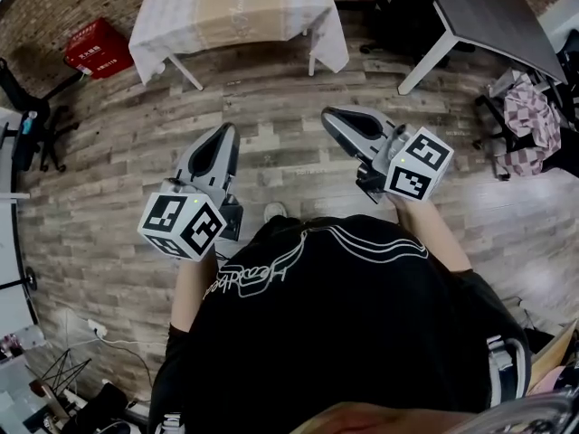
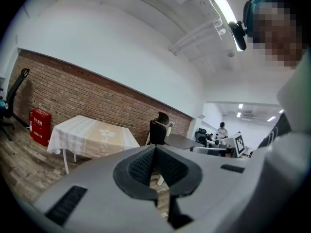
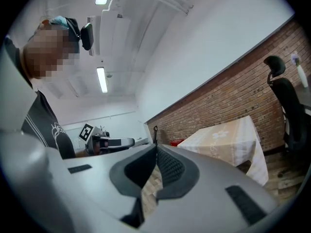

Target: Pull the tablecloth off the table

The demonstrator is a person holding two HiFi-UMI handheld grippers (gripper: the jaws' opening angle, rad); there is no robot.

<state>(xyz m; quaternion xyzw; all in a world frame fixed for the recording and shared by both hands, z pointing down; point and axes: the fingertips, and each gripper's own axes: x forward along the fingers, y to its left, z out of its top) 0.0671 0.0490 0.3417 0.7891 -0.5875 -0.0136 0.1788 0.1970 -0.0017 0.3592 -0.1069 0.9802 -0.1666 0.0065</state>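
Observation:
A small table stands ahead by the brick wall, covered by a white and beige checked tablecloth [image 1: 237, 7] with a flower print; the cloth hangs down over its sides. The same tablecloth [image 2: 90, 139] shows at the left of the left gripper view, and the tablecloth [image 3: 228, 142] at the right of the right gripper view. My left gripper [image 1: 223, 135] is held out in front of my body, shut and empty. My right gripper [image 1: 331, 116] is level beside it, also shut with nothing between its pads. Both are well short of the table.
A wood-plank floor [image 1: 271, 143] lies between me and the table. A red box [image 1: 98, 48] sits at the wall to the left. A dark desk [image 1: 498, 16] with white legs and a black chair stand at the right. Clothes hang on a rack [image 1: 529, 125] at far right.

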